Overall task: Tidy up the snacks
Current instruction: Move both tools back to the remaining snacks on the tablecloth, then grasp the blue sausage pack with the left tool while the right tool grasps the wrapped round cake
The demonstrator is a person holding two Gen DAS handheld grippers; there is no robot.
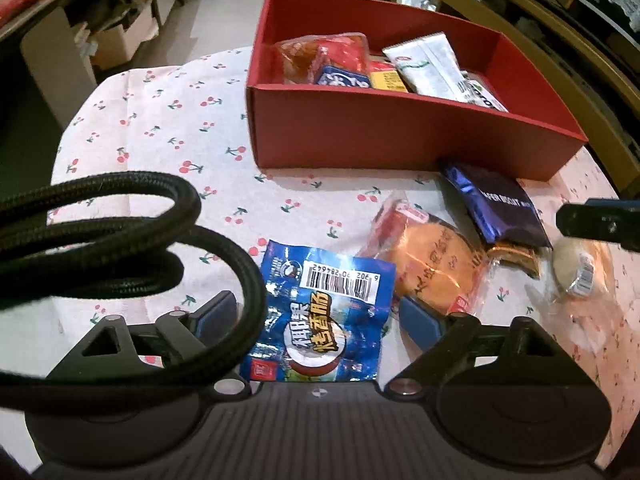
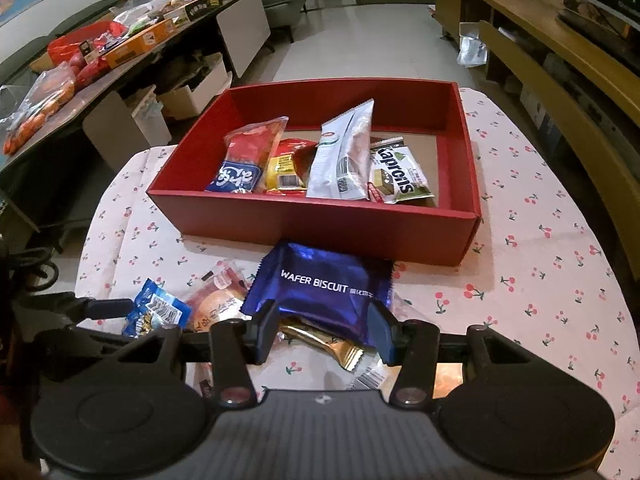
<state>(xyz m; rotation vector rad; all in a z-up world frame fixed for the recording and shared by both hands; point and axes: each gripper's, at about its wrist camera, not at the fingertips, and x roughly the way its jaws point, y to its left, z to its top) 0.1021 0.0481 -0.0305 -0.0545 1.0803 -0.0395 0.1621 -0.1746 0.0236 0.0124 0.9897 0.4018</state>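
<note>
Roughly halfway: several packets sit in the red box (image 2: pixel 320 236), several wait on the worktop (image 2: pixel 520 280). Left tool (image 1: pixel 316 316) spread around the blue sausage pack (image 1: pixel 320 312); right tool (image 2: pixel 326 328) spread around the wafer biscuit (image 2: pixel 320 288).

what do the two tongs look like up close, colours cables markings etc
Both tongs, left and right, share a build: matte black ribbed body, two round black discs, triangular black linkages with silver pivot screws, blue-padded fingers, and a small round marker at the centre edge. A black braided cable loops across the left one's view.
</note>
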